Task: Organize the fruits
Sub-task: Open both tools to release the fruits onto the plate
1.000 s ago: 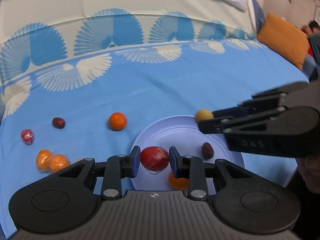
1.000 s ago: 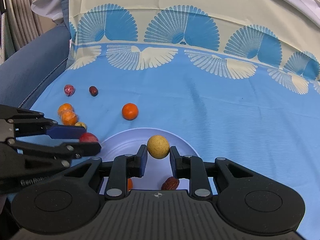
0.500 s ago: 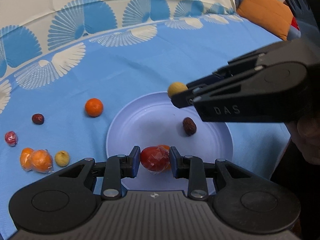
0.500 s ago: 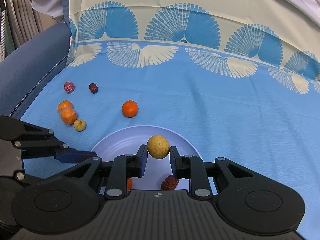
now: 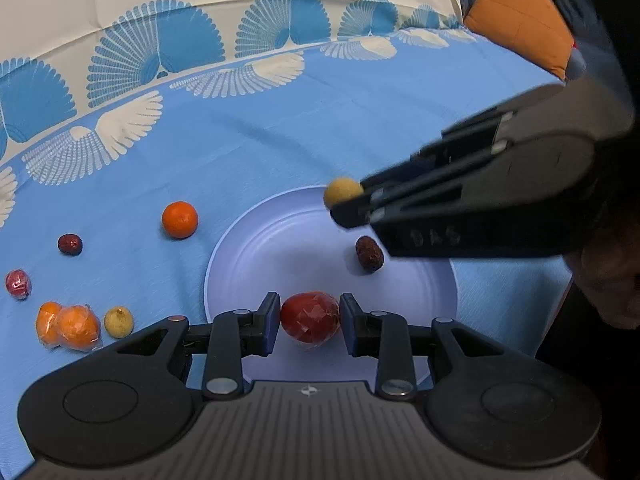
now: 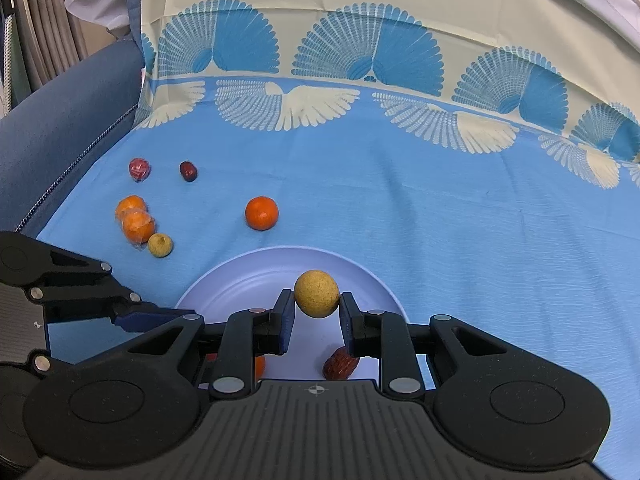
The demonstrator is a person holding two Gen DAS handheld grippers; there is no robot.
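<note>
Red fruit (image 5: 310, 317) on plate (image 5: 280, 240) near-edge, left tool (image 5: 309, 320) opening, prob. released.

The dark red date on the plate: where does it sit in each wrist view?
Left wrist: the date lies right of centre on the plate, just under the right tool's tip.
Right wrist: the date shows at bottom centre, partly hidden behind the right tool's finger.
Shared landmark: the loose orange on the cloth beyond the plate.
</note>
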